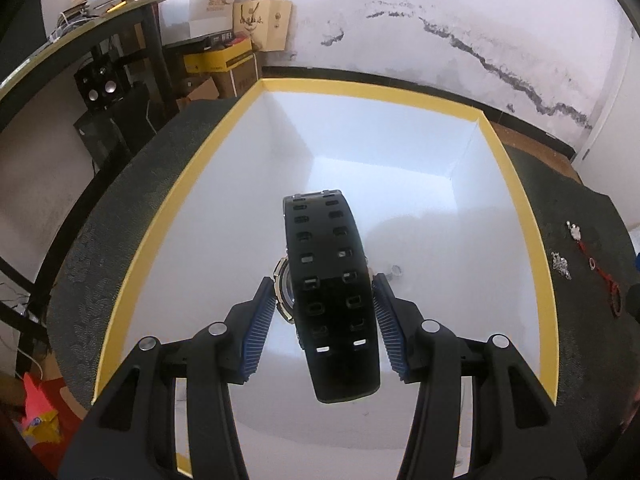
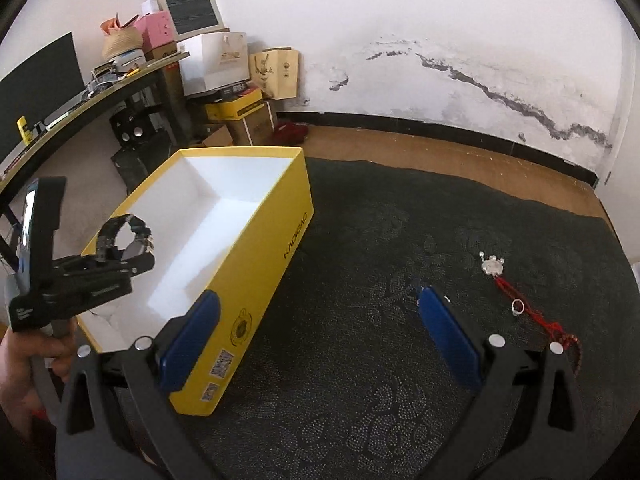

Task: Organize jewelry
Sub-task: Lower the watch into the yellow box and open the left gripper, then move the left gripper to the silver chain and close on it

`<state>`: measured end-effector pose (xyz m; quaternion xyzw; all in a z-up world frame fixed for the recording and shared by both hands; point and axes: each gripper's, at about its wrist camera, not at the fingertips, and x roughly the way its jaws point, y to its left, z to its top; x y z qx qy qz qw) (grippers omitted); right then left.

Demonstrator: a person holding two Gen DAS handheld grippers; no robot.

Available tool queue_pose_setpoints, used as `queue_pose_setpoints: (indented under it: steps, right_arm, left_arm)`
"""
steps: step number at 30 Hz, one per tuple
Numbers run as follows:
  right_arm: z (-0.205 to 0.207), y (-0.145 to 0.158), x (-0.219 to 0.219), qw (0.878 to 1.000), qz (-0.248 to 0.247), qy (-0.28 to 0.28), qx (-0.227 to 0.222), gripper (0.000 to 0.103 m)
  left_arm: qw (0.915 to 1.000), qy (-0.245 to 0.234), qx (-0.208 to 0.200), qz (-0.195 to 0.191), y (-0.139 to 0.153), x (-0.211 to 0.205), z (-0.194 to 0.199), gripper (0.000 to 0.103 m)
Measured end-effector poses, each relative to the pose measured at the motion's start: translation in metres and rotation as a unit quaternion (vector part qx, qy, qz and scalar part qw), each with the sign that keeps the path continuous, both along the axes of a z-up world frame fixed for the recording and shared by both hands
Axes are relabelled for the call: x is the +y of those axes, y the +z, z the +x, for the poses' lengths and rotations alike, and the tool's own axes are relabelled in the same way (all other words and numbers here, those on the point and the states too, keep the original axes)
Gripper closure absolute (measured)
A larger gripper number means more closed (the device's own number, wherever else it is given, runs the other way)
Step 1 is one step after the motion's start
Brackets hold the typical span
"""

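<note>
Looking down my left gripper (image 1: 325, 296), I see its blue ribbed pads (image 1: 260, 328) clamped on a black watch (image 1: 332, 300), one pad on each side of the perforated strap, with the metal case peeking out on the left of the band. I hold the watch over the open yellow box (image 1: 536, 248), above its white interior, and a small silvery ring (image 1: 396, 270) lies on the box floor just right of the strap. From my right wrist camera, the same watch (image 2: 126, 236) shows as a loop pinched in the left gripper (image 2: 120, 256) over the near end of the box (image 2: 256, 280). My right gripper (image 2: 320, 340) hangs with its fingers spread wide and nothing between them, its left pad (image 2: 192, 344) in front of the box's near corner, its right pad over the dark patterned cloth (image 2: 360, 400). Right of the box, well apart from it, a silver charm (image 2: 492, 266) on a red cord (image 2: 532, 312) lies on the cloth, with a small ring (image 2: 517, 306) touching or just beside the cord; I cannot tell which.
</note>
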<state>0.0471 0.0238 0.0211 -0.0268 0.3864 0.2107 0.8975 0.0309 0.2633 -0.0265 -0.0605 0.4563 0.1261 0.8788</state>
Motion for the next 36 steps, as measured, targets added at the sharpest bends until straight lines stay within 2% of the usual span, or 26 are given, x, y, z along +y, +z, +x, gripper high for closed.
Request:
queue_pose_setpoints:
  steps: [4,10,12,13,17,28,36]
  right_arm:
    - [0.0,0.001,-0.001,1.0,-0.003,0.009,-0.012,0.007]
    - [0.004,-0.006,-0.011,1.0,0.006,-0.001,-0.003,0.007]
    - [0.004,-0.005,-0.014,1.0,0.007,-0.004,-0.002,0.007]
    - [0.004,-0.005,-0.014,1.0,0.009,-0.005,-0.002,0.007]
    - [0.002,-0.001,-0.017,1.0,0.012,-0.006,-0.006,0.007]
    - [-0.001,0.005,-0.05,0.999,0.011,-0.029,-0.017,0.007]
    - [-0.003,0.004,-0.117,0.996,0.007,-0.089,-0.02,0.007]
  left_arm:
    - [0.9999,-0.003,0.006,0.008,-0.003,-0.004,0.006,0.053]
    - [0.9996,-0.011,0.018,0.017,-0.008,-0.008,0.011,0.052]
    - [0.9995,-0.012,0.008,0.03,-0.005,-0.012,0.01,0.034]
    - [0.9993,-0.012,0.001,0.034,-0.002,-0.014,0.008,0.019]
    - [0.9982,-0.017,-0.013,0.056,0.006,-0.022,0.005,0.009]
    - [0.9964,-0.044,-0.054,0.047,0.035,-0.053,-0.012,0.006]
    - [0.991,-0.085,-0.093,0.044,0.054,-0.105,-0.007,0.006]
